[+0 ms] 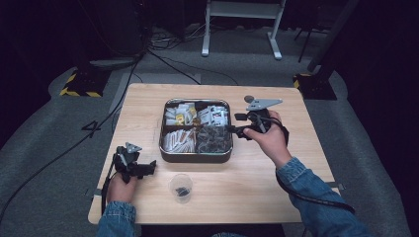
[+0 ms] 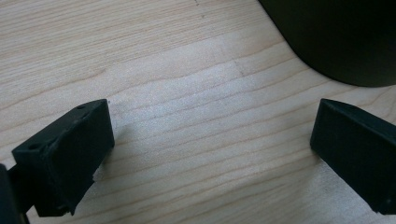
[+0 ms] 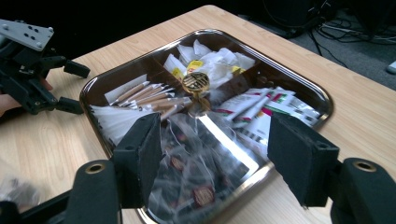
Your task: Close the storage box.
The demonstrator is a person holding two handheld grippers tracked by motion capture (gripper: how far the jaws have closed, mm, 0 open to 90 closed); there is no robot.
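The right gripper has its jaws wide apart, holding nothing. Just past them sits the metal tray, with dark clear packets between the jaws. The left gripper is wide apart too, over bare table.

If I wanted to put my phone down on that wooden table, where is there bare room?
Bare wood lies along the far edge of the light wooden table, behind the sectioned metal tray, and on the strip left of the tray. The near right corner is open too. It is crowded in front of the tray, where the clear plastic cup stands near the left gripper, and beside the right gripper.
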